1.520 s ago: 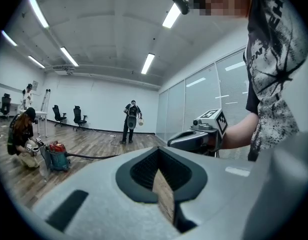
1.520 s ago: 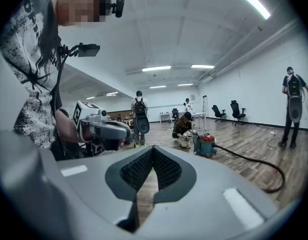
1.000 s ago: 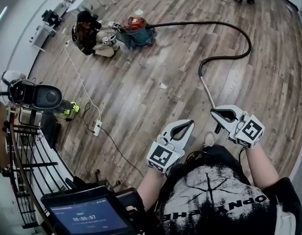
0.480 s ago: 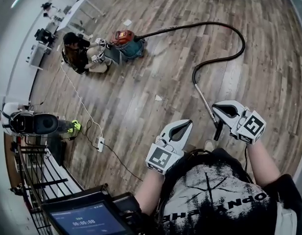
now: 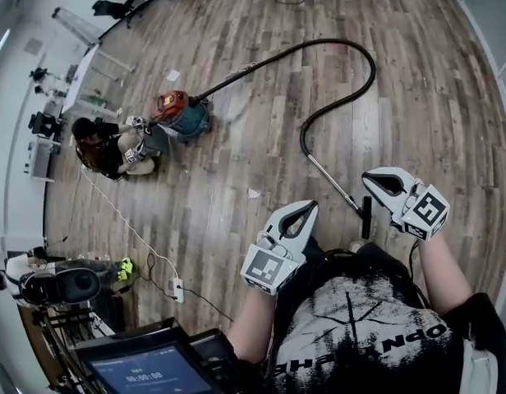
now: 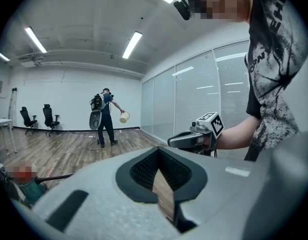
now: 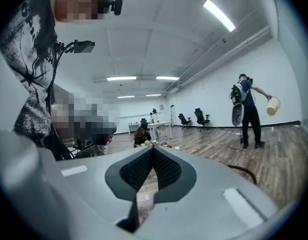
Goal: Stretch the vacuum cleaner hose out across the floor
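Well away from the vacuum canister, at the far end of its hose, both claws hang above the wooden floor with nothing in them. The left claw and the right claw each have their jaws pressed together, with only floorboards showing behind the tips.

The hose runs out from the canister, bends in a wide hairpin and doubles back, ending in a metal wand. The wand's dark end piece lies just beside the right claw, so the stretching looks not yet begun and the step in hand is reaching for that end.

To do it well, I would part the right claw before lowering it and take the rigid wand near the end piece, not the soft hose. Pulling directly away from the canister should open the hairpin rather than shift it sideways. A slow pull matters, since a seated person is just beside the canister and a jerk could drag it. The left claw could take the hose nearer the bend and feed it out.

The end piece is partly covered by the right claw, so I cannot tell whether it is a floor head or a handle. The joint between hose and canister is too small to read. From the left claw's view the canister sits cut off at the lower edge, and the right claw's view catches only a short dark arc of hose. Neither shows the wand.
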`<state>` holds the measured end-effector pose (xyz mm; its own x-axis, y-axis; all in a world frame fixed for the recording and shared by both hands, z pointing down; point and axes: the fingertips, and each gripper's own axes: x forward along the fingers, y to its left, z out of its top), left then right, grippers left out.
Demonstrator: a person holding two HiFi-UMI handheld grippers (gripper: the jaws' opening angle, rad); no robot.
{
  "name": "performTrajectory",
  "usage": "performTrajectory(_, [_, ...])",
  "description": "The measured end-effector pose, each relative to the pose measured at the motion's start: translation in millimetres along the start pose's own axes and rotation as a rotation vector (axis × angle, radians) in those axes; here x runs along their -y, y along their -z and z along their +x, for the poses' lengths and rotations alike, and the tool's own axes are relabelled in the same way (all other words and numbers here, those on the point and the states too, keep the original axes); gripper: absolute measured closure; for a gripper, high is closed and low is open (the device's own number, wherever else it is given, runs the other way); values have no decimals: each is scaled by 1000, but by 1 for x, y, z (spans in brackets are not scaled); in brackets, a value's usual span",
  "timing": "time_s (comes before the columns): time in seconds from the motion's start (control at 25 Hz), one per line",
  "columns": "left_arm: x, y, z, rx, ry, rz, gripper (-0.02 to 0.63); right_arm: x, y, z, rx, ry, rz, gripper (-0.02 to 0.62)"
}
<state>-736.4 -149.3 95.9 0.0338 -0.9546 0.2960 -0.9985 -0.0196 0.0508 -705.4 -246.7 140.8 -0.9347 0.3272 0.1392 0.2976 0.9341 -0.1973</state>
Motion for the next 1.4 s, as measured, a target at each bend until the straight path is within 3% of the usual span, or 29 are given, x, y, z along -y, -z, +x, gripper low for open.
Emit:
performTrajectory(0.24, [-65, 18, 6, 0, 176, -4, 607, 24, 4, 32, -10, 217, 25, 589])
performTrajectory(0.44, [-118, 20, 1, 10, 339, 15, 607, 9, -3, 77, -35, 354, 44, 589])
performTrajectory(0.56, [-142, 37, -2, 0, 390, 20, 607, 1, 0, 100, -47, 399, 34, 589])
performTrajectory(0.84, [-142, 59, 2, -29, 517, 7, 607, -20, 28, 93, -132, 512, 51, 589])
performTrajectory(1.04, [-117, 54, 11, -29, 534, -6, 607, -19, 39, 68, -149, 512, 71, 589])
performTrajectory(1.24, [-95, 60, 12, -65, 464, -22, 607, -21, 56, 56, -149, 401, 91, 566])
performTrajectory(1.4, [-93, 71, 15, -55, 400, -30, 607, -14, 93, 58, -212, 352, 81, 555])
